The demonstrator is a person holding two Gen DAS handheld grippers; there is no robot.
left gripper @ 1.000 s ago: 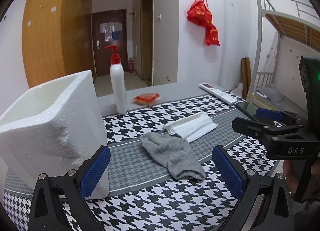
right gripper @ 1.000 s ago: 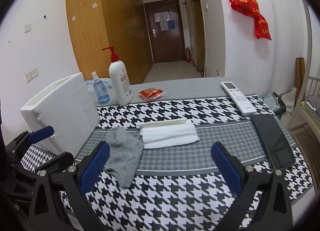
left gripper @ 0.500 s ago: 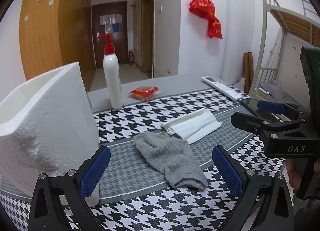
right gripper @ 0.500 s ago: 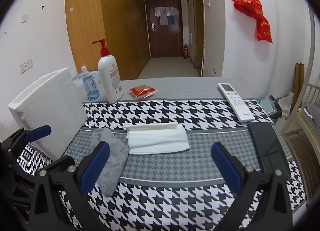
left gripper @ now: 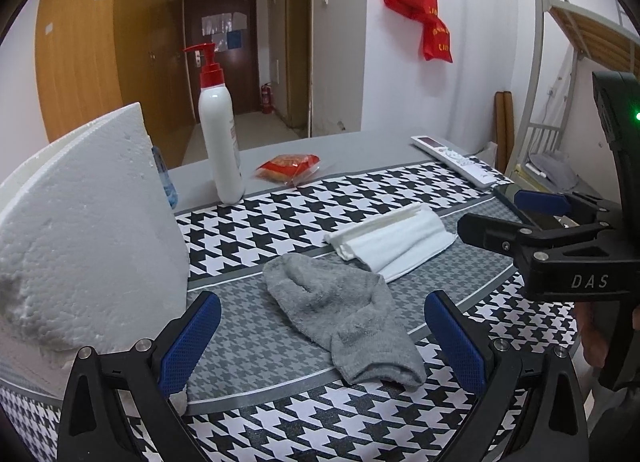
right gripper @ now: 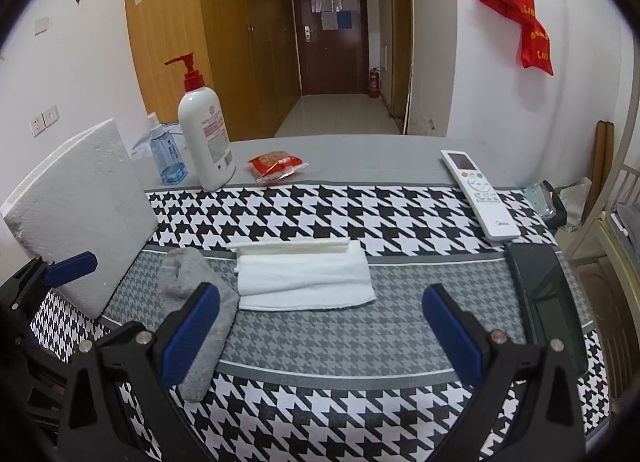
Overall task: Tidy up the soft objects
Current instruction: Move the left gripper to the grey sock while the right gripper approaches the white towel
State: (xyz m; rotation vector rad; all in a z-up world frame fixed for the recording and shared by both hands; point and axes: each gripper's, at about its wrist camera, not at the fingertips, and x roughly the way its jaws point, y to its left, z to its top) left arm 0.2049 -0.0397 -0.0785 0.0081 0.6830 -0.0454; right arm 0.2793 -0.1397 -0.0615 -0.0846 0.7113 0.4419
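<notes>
A grey sock (left gripper: 340, 314) (right gripper: 200, 302) lies flat on the houndstooth cloth. A folded white towel (left gripper: 392, 242) (right gripper: 304, 278) lies just beyond and to its right. A white foam box (left gripper: 80, 238) (right gripper: 76, 214) stands at the left. My left gripper (left gripper: 320, 342) is open and empty, low over the cloth, with the sock between and ahead of its jaws. My right gripper (right gripper: 320, 334) is open and empty, in front of the towel, and its body also shows in the left wrist view (left gripper: 560, 246).
A white pump bottle (right gripper: 204, 130), a small blue spray bottle (right gripper: 164, 154) and a red snack packet (right gripper: 276, 166) stand at the back. A white remote (right gripper: 480, 194) and a dark phone (right gripper: 548, 298) lie at the right. A bunk bed frame (left gripper: 580, 42) stands right of the table.
Both grippers have moved lower and forward toward the cloth. The sock and the towel now look closer. Both stay open.
</notes>
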